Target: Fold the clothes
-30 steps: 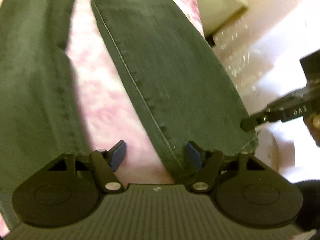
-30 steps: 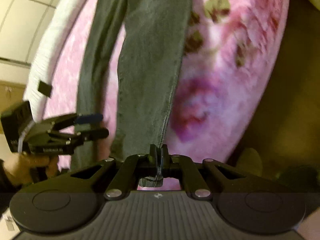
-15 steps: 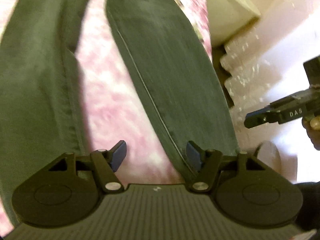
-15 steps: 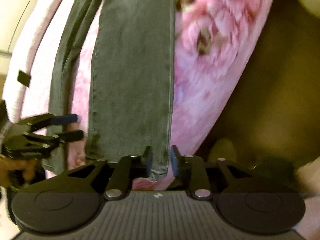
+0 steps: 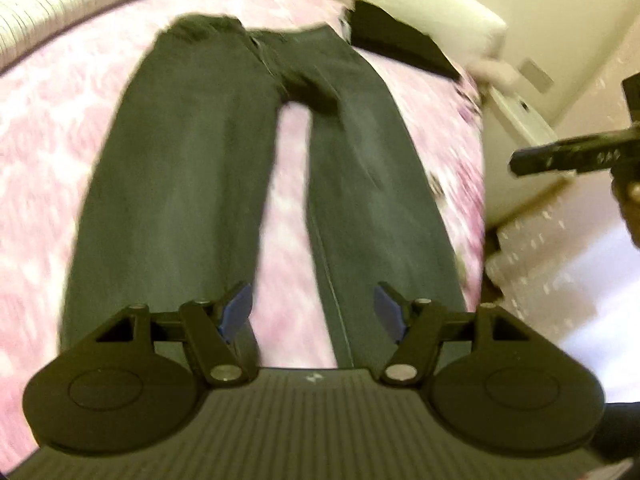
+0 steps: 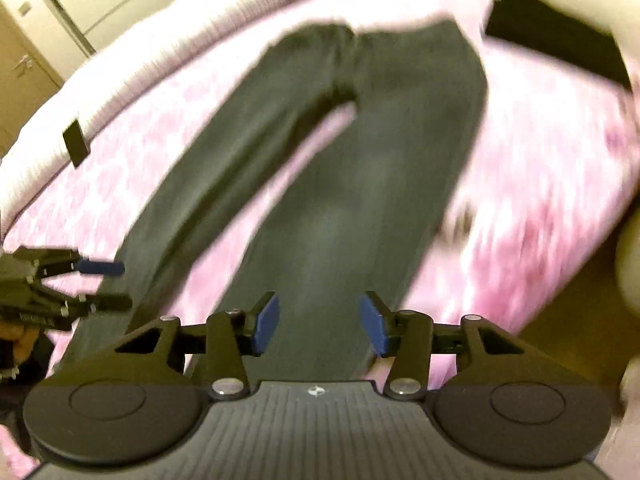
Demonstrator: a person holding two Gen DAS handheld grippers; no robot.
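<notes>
Pants lie long-ways on the bed, legs toward me. My left fingers & right fingers are wide open, holding nothing, each above a leg end.

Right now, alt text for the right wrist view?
Dark trousers lie flat, legs apart, on a pink floral bedspread. The right gripper hovers open above one leg's lower end, holding nothing. The left gripper, also open, shows at the left edge.
</notes>
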